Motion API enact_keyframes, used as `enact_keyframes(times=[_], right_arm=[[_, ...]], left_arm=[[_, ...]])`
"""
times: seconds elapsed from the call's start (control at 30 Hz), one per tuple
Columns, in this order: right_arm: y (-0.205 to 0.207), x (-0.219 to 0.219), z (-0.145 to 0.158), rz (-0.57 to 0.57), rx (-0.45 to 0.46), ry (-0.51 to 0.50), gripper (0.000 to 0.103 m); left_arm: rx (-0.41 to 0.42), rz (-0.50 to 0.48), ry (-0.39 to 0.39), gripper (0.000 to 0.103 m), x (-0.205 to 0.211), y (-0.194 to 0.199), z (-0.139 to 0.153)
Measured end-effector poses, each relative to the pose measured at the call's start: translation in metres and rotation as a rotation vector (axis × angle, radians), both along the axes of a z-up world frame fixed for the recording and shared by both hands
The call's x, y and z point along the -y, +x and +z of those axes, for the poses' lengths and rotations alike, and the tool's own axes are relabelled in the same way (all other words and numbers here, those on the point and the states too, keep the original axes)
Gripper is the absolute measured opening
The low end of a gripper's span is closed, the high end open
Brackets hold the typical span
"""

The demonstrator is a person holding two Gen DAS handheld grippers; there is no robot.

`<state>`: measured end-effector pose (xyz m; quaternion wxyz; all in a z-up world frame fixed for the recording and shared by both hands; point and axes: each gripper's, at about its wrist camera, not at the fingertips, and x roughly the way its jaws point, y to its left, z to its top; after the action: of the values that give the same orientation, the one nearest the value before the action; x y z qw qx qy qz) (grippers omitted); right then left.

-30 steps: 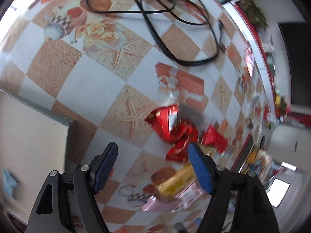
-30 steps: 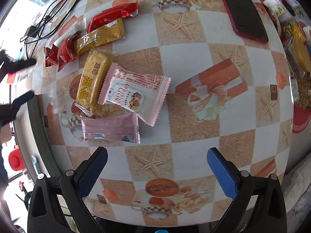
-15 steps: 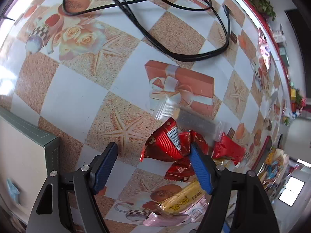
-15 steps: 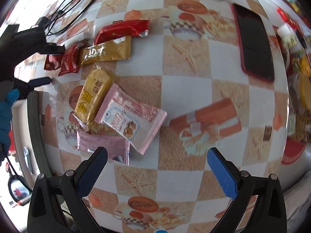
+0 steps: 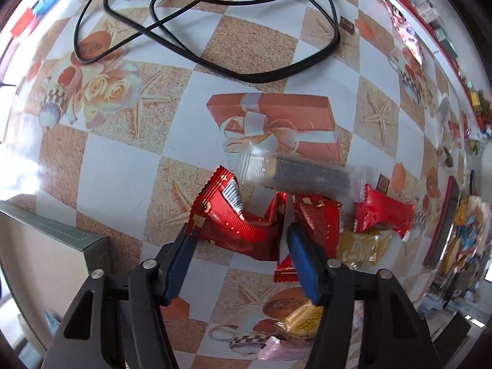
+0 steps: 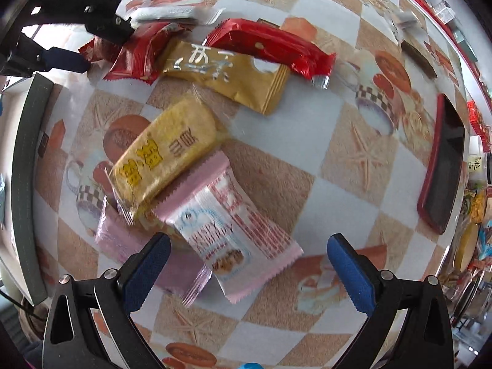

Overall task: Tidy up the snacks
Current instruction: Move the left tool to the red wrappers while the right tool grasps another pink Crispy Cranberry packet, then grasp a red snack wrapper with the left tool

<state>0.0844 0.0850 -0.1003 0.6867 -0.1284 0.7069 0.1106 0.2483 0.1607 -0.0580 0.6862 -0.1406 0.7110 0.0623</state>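
Note:
Snacks lie in a loose heap on the patterned tablecloth. My left gripper (image 5: 238,246) is open, its blue fingers on either side of a crumpled red snack packet (image 5: 236,218), low over the table. Beside it lie a clear packet with a dark bar (image 5: 295,173), more red packets (image 5: 384,212) and a gold packet (image 5: 359,246). My right gripper (image 6: 249,264) is open over a pink-and-white cracker packet (image 6: 233,230). A yellow cake packet (image 6: 166,156), a gold packet (image 6: 227,73), a long red packet (image 6: 270,46) and a plain pink packet (image 6: 123,240) lie around it.
A grey-green box (image 5: 61,240) stands at the left edge, also in the right wrist view (image 6: 27,184). Black cables (image 5: 215,30) and a charger lie at the back. A red-cased phone (image 6: 442,166) lies right, with cluttered items along the table's far right edge.
My left gripper has come down and forward, its fingers now around the crumpled red packet. My right gripper has moved down and closer to the pink cracker packet.

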Motion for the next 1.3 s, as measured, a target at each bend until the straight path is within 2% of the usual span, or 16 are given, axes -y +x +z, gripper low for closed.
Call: enact_keyframes(times=[0.03,0.1,0.17,0.2,0.33,0.47,0.57,0.63,0.7,0.77,0.87,0.97,1.07,1.17,1.3], right_arm=[[0.003,-0.003,-0.002,-0.017,-0.016,0.024,0.075],[0.007,-0.004,0.000,-0.031,-0.011,0.028,0.065],[0.009,-0.003,0.005,-0.030,-0.003,0.029,0.046],[0.009,-0.002,0.006,-0.037,-0.002,0.028,0.044],[-0.007,-0.004,0.007,-0.077,-0.005,0.035,0.044],[-0.026,0.002,0.006,-0.090,-0.019,0.036,0.044],[-0.044,0.009,0.006,-0.104,-0.031,0.028,0.044],[-0.054,0.013,0.006,-0.125,-0.042,0.027,0.044],[-0.059,0.017,0.006,-0.148,-0.045,0.031,0.044],[-0.060,0.016,0.006,-0.156,-0.044,0.030,0.044],[-0.063,0.016,0.005,-0.171,-0.047,0.031,0.044],[-0.064,0.014,0.005,-0.174,-0.045,0.033,0.044],[-0.061,0.018,0.005,-0.174,-0.045,0.034,0.044],[-0.063,0.024,0.011,-0.175,-0.045,0.036,0.044],[-0.062,0.021,0.006,-0.162,-0.044,0.033,0.044]], left_arm=[[0.005,-0.014,0.015,0.050,0.007,0.002,0.000],[0.022,-0.053,0.035,0.021,0.010,-0.002,0.002],[0.019,-0.072,0.010,0.010,0.011,-0.009,0.001],[0.018,-0.074,0.000,0.009,0.012,-0.013,0.001],[0.022,-0.095,-0.043,0.007,0.017,-0.047,-0.001],[0.031,-0.172,-0.038,0.007,0.028,-0.089,-0.001],[0.064,-0.191,-0.013,0.009,0.027,-0.103,0.007],[0.107,-0.183,-0.005,0.020,0.020,-0.099,0.018],[0.136,-0.153,0.003,0.059,0.011,-0.086,0.027],[0.167,-0.085,-0.003,0.068,0.001,-0.067,0.035],[0.166,0.022,-0.067,0.070,-0.014,-0.036,0.038],[0.100,0.064,-0.065,0.070,-0.028,-0.004,0.022],[0.055,0.054,-0.029,0.069,-0.026,-0.001,0.009],[0.025,0.035,-0.021,0.040,-0.023,-0.007,0.002],[0.060,-0.031,0.006,0.029,-0.005,-0.010,0.004]])
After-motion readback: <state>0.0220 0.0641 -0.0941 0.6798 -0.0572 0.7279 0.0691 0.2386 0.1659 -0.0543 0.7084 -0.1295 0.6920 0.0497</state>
